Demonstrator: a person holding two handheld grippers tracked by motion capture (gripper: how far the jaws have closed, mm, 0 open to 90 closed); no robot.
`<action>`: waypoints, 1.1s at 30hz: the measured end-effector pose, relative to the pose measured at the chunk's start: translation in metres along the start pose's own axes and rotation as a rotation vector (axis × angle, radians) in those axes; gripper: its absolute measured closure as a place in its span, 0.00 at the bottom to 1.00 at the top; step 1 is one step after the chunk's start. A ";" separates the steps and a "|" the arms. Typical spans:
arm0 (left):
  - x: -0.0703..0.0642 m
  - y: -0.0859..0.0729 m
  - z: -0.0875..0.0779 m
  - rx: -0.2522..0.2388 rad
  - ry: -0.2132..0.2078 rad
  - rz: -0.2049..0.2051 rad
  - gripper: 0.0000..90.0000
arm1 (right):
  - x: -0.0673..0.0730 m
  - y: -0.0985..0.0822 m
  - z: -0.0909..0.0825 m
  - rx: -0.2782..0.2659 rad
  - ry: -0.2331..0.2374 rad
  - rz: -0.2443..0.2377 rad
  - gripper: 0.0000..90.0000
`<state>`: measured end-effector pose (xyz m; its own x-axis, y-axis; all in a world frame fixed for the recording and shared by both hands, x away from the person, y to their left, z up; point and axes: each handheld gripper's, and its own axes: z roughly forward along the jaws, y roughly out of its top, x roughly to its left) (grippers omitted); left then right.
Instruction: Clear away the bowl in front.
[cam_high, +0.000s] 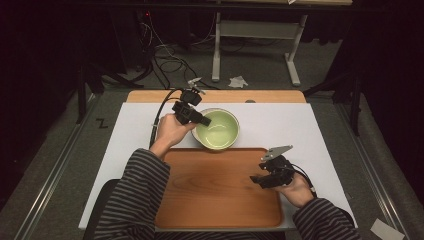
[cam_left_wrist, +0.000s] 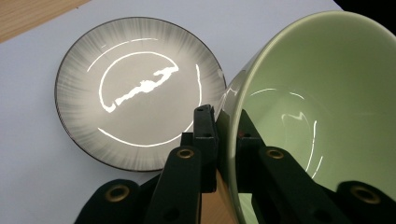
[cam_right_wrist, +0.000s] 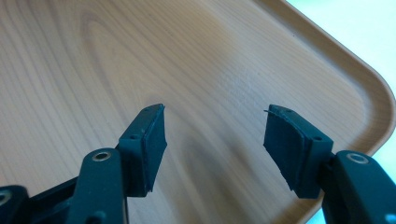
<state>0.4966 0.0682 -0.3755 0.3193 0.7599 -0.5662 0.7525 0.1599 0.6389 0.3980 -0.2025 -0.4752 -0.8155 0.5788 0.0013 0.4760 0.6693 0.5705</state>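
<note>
High view: left hand-held gripper (cam_high: 204, 120) is clamped on the rim of the green bowl (cam_high: 219, 131) at center frame, raised above a grey plate (cam_left_wrist: 135, 91); wooden tray (cam_high: 200, 200) still bare; right hand-held gripper (cam_high: 256, 179) released.

Wooden tabletop (cam_high: 150, 95) under white sheet (cam_high: 280, 125); on sheet: wooden tray (cam_high: 210, 195), grey plate (cam_left_wrist: 84, 84).

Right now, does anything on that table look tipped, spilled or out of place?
Only the pale green ceramic bowl: it hangs tilted, its rim pinched by the left gripper, above a grey streaked plate on the white mat. Nothing has spilled; the bowl looks empty. The right gripper is open over the bare wooden tray.
</note>
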 end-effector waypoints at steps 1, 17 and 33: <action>-0.001 -0.001 -0.002 0.006 0.002 0.005 0.93 | 0.000 0.000 0.000 0.005 0.000 0.002 0.45; -0.009 -0.024 -0.028 0.001 -0.038 0.029 0.93 | 0.001 0.000 0.000 0.010 0.002 0.005 0.45; -0.006 -0.046 -0.040 0.025 -0.045 0.036 0.93 | 0.001 0.000 0.001 0.009 0.000 0.007 0.45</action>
<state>0.4371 0.0814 -0.3806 0.3712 0.7357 -0.5665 0.7543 0.1168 0.6460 0.3975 -0.2011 -0.4756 -0.8124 0.5831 0.0051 0.4842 0.6698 0.5630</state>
